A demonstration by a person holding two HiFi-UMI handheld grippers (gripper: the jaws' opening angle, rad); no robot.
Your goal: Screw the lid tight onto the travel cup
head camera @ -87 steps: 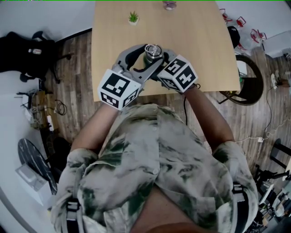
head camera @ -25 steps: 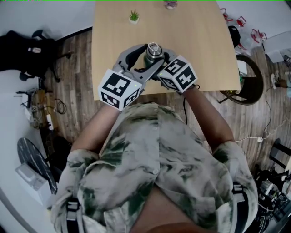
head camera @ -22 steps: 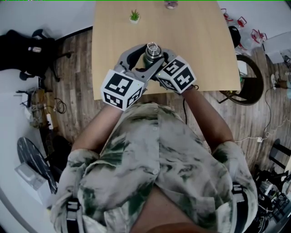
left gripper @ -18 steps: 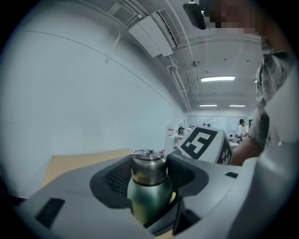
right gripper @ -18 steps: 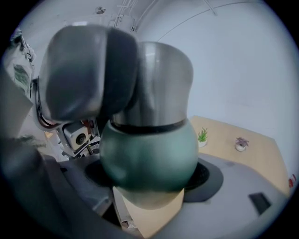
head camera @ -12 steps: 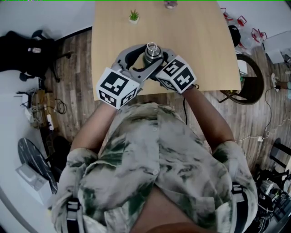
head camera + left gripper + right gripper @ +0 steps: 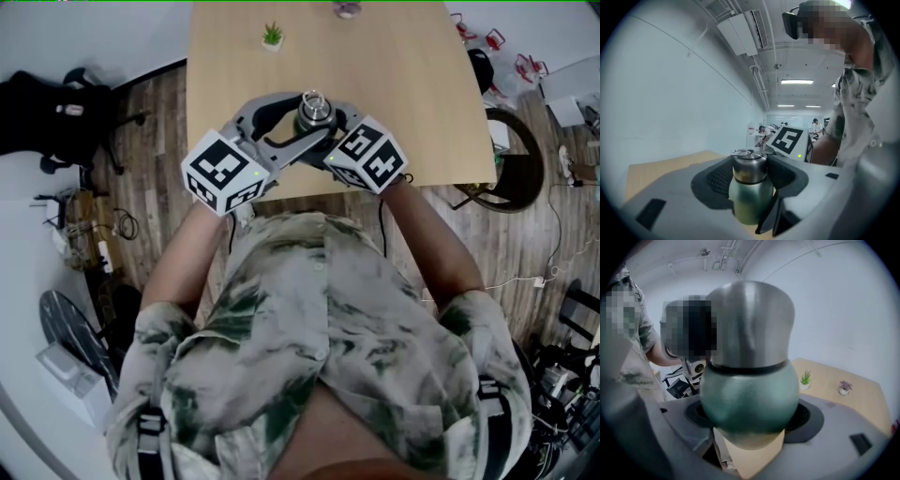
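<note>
The travel cup has a dark green body (image 7: 750, 394) and a steel lid (image 7: 749, 164) on top. It is held upright over the near edge of the wooden table (image 7: 412, 84). In the head view the lid (image 7: 314, 108) shows between both grippers. My left gripper (image 7: 750, 180) is shut with its dark pads on either side of the lid. My right gripper (image 7: 750, 427) is shut around the green body below the lid. The left marker cube (image 7: 222, 172) sticks out to the left, the right cube (image 7: 367, 155) to the right.
A small green plant (image 7: 272, 36) and a second small pot (image 7: 347, 9) stand at the table's far edge. A black chair (image 7: 56, 103) is on the wood floor at left. Cables and gear lie at right.
My left gripper has swung around the cup, so its marker cube has moved left and slightly up. The right gripper and the cup have stayed in place.
</note>
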